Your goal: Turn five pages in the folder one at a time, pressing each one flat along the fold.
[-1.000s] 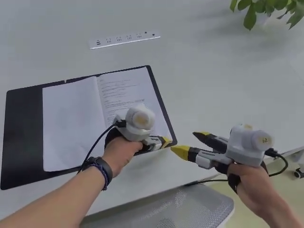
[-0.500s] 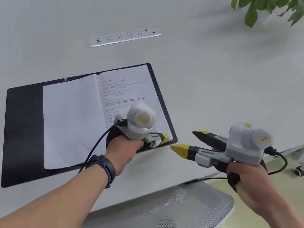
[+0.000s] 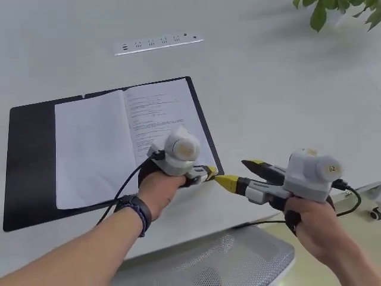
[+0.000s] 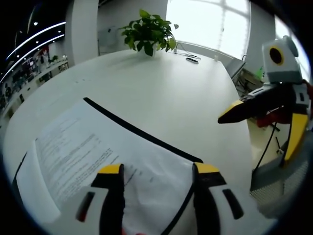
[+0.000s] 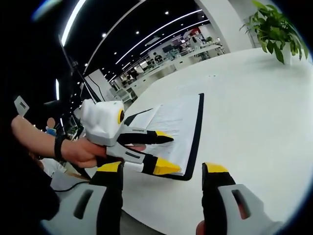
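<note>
Black folder (image 3: 27, 179) open on white tabletop (image 3: 268, 89); L gripper (image 4: 156, 170) jaws apart over pg (image 3: 161, 113) corner; R gripper (image 3: 237, 173) jaws apart, just beside.

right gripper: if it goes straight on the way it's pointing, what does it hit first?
Most likely the left gripper. Its yellow jaw tips lie close ahead of the open right gripper, over the near right corner of the folder. Depth is unclear, so it could pass just beside them and meet that corner instead.

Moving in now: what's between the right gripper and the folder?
The left gripper, fingers at the folder's near corner, almost touching the right gripper in the head view; otherwise bare table.
</note>
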A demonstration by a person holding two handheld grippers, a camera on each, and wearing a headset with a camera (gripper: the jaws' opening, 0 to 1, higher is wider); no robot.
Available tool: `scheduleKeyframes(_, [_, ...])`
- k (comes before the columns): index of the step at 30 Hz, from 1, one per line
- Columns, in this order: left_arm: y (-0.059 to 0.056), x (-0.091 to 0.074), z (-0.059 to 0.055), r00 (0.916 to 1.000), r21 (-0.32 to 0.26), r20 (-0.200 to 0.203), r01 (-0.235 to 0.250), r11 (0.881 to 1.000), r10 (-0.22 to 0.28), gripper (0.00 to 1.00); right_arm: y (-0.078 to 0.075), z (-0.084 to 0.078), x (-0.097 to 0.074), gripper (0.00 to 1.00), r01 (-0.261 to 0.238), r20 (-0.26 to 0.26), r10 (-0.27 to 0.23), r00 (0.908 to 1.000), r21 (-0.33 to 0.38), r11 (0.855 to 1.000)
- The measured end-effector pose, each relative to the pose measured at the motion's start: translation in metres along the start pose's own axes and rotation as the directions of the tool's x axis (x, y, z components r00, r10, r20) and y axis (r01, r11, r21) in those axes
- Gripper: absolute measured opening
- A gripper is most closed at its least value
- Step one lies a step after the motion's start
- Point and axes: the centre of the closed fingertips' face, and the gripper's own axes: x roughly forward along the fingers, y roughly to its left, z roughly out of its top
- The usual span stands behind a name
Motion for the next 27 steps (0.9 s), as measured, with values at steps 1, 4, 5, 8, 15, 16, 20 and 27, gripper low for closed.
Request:
scheduleKeyframes(1, [-0.001,0.000,0.000,1.0000,0.000,0.000,-0.006,1.000,0.006,0.56,0.000,0.001,0.000,0.64,0.000,0.000,0.000,1.0000,0.000,1.000])
scheduleKeyframes(4, [-0.001,0.002,-0.001,0.9995,0.015,0.001,-0.031,0.999,0.031,0.57,-0.001,0.001,0.001,0.64,0.000,0.001,0.000,1.0000,0.002,1.000])
scheduleKeyframes(5, [-0.001,0.002,-0.002,0.9990,0.027,0.004,-0.044,0.999,0.044,0.57,-0.001,0.002,0.001,0.64,0.000,0.001,0.000,1.0000,0.002,1.000])
scheduleKeyframes(8, [-0.001,0.002,-0.003,0.9984,0.040,0.015,-0.054,0.998,0.054,0.56,-0.001,0.001,0.002,0.64,-0.001,-0.002,0.001,1.0000,-0.001,1.000])
scheduleKeyframes(15, [0.002,0.001,-0.002,0.9988,0.047,0.023,-0.045,0.998,0.044,0.54,-0.002,0.004,0.008,0.63,-0.014,-0.011,0.014,0.9998,-0.008,1.000])
scheduleKeyframes(16, [0.003,0.000,-0.002,0.9988,0.043,0.026,-0.043,0.998,0.042,0.54,-0.002,0.005,0.009,0.63,-0.017,-0.009,0.016,0.9998,-0.009,1.000])
scheduleKeyframes(20, [0.006,-0.001,-0.002,0.9989,0.035,0.035,-0.033,0.999,0.032,0.51,-0.003,0.014,0.020,0.62,-0.039,0.002,0.039,0.9992,-0.006,0.999])
scheduleKeyframes(27, [0.012,-0.002,0.000,0.9987,-0.003,0.046,-0.023,1.000,0.023,0.44,-0.005,0.027,0.050,0.58,-0.088,-0.010,0.088,0.9960,-0.008,0.996])
